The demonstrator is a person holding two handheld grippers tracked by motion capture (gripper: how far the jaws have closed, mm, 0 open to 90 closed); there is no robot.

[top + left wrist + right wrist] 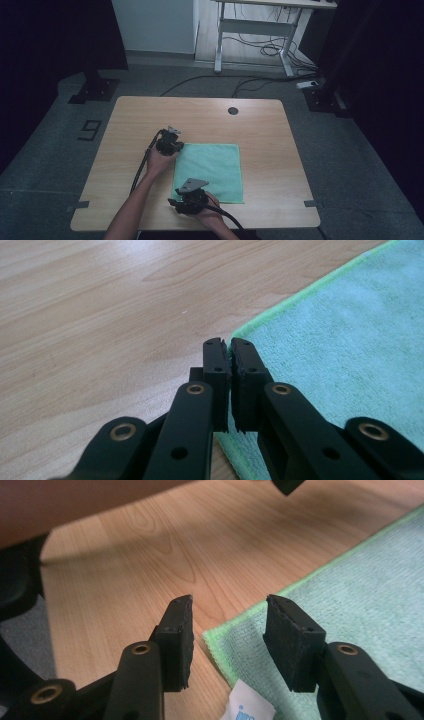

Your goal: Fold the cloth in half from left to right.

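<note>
On table (130,120): 1 green cloth (212,170), 2 tools at corners.

A single digit "9", made of dark tape strips, stands on the grey carpet floor (45,150) just left of the light wooden table (260,130); mark itself at (89,130).

A white sewn-in label (248,706) sits at the corner of the green microfibre cloth (370,595) in the right gripper view. It carries blue print, cut off by the frame edge and too small to read.

No other legible text, brand or number.
</note>
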